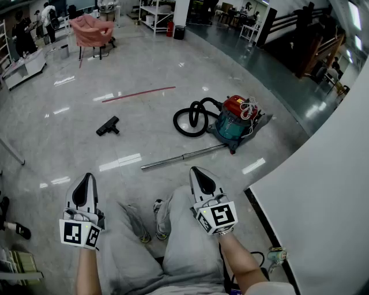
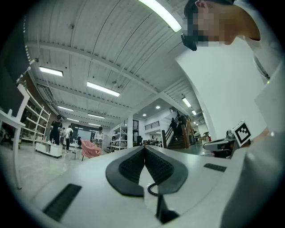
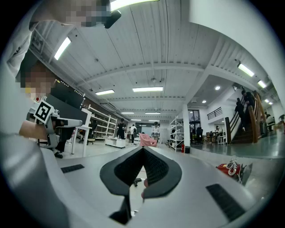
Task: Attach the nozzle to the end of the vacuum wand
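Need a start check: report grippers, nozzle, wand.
Left hand-held gripper, right hand-held gripper: both shut, empty. Nozzle and wand on floor, apart. Bare floor between them.

A red and teal vacuum canister [image 1: 235,122] is seen on the glossy grey floor [image 1: 144,63], with a black hose [image 1: 193,118] coiled just beside it and a white cord [image 1: 249,107] heaped on its top. A thin red rod [image 1: 138,94] is laid flat on the floor, well apart from the canister. A pink chair [image 1: 91,30] is set far back, near white shelves [image 1: 154,12] and a black bin [image 1: 179,32], several people [image 1: 23,34] are gathered by a low white counter [image 1: 26,66] at the far left, and the right side is closed off by a white wall [image 1: 323,190], with a dark staircase [image 1: 308,43] seen beyond it.
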The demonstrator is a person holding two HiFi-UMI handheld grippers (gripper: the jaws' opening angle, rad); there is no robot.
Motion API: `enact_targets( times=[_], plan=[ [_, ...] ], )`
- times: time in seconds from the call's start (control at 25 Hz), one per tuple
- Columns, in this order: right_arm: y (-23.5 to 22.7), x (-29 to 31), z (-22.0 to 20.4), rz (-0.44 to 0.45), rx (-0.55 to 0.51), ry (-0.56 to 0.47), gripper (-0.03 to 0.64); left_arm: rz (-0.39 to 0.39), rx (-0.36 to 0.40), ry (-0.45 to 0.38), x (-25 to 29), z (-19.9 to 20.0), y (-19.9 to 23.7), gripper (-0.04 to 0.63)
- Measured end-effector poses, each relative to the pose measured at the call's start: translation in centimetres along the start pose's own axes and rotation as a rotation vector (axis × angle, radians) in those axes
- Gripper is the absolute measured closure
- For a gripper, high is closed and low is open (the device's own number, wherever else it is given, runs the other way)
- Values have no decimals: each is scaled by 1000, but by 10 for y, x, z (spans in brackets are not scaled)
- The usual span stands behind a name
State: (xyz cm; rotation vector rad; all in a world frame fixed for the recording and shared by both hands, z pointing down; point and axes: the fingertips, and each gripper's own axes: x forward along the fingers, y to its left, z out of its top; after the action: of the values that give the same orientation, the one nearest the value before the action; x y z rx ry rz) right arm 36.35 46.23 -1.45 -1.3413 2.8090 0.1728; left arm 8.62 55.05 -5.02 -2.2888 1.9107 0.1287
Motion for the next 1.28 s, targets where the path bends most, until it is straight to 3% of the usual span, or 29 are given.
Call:
enact_targets(
  times=[0.24,0.84,1.28],
  plan=[
    [-20,-1,14,-83,-31,2,614,-40,18,-33,20,4,-4,584],
    [41,4,0,73,15,6,612,40,44,8,-39,2,2,584],
    [65,36,-24,152,71,63,614,184,12,21,-79,-11,67,584]
  ],
)
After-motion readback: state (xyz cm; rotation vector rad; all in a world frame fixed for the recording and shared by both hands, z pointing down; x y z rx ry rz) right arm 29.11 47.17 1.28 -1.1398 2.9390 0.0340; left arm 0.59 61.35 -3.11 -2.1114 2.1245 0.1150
